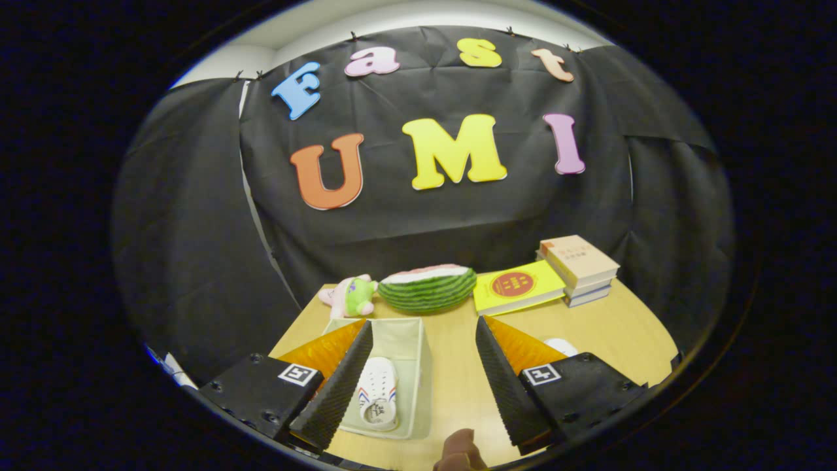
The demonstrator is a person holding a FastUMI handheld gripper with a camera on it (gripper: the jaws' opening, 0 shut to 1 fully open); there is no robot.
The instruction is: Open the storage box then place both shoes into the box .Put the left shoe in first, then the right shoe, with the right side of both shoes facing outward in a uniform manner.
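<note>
Fingers of the gripper [425, 379] gape wide and empty; the second shoe [561, 346] peeks just beyond the right finger, opposite the storage box [424, 366] holding the first shoe [378, 396].

Staged recording booth, not a lived-in home: black cloth wall [458, 216] pinned up behind, white ceiling at top of frame. Mid-frame, wooden surface [608, 327] set with props: plush toy [350, 296], watermelon [428, 286], stacked books [579, 268].
</note>
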